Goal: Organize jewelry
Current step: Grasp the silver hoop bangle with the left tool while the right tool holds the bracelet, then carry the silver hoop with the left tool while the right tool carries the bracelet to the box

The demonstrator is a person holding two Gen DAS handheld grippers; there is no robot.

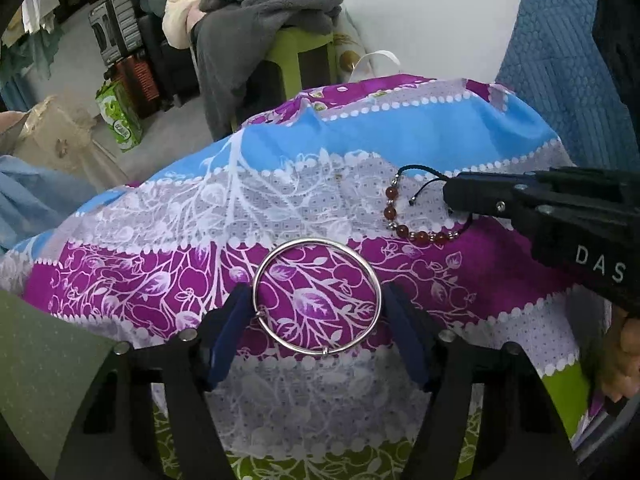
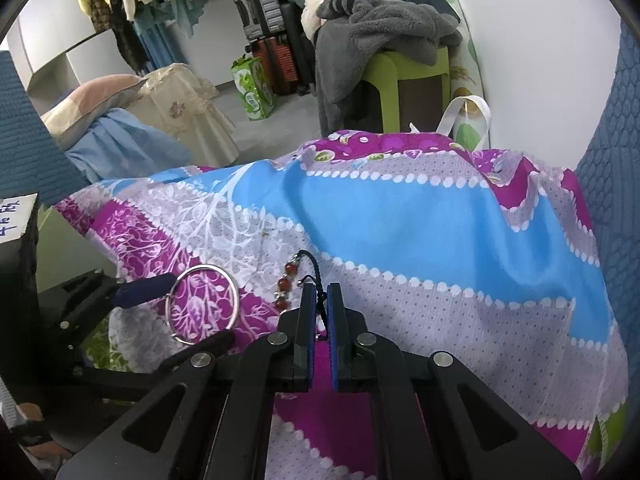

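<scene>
A silver bangle (image 1: 318, 298) lies on the patterned cloth (image 1: 360, 136) between the fingers of my left gripper (image 1: 316, 300). The blue pads touch its two sides. It also shows in the right wrist view (image 2: 204, 304), held by the left gripper (image 2: 192, 312). A bracelet of red beads (image 1: 416, 224) on a black cord lies to the upper right. My right gripper (image 2: 320, 292) is shut on the bracelet's black cord (image 2: 316, 276), with the beads (image 2: 286, 284) trailing to the left. It enters the left wrist view from the right (image 1: 456, 196).
The cloth (image 2: 400, 208) covers a raised surface that drops off at the far and left edges. Beyond stand a green stool (image 2: 408, 88) piled with grey clothing, suitcases (image 2: 264, 12), a green carton (image 2: 254, 88) and a white wall. A blue quilted surface (image 1: 560, 60) rises on the right.
</scene>
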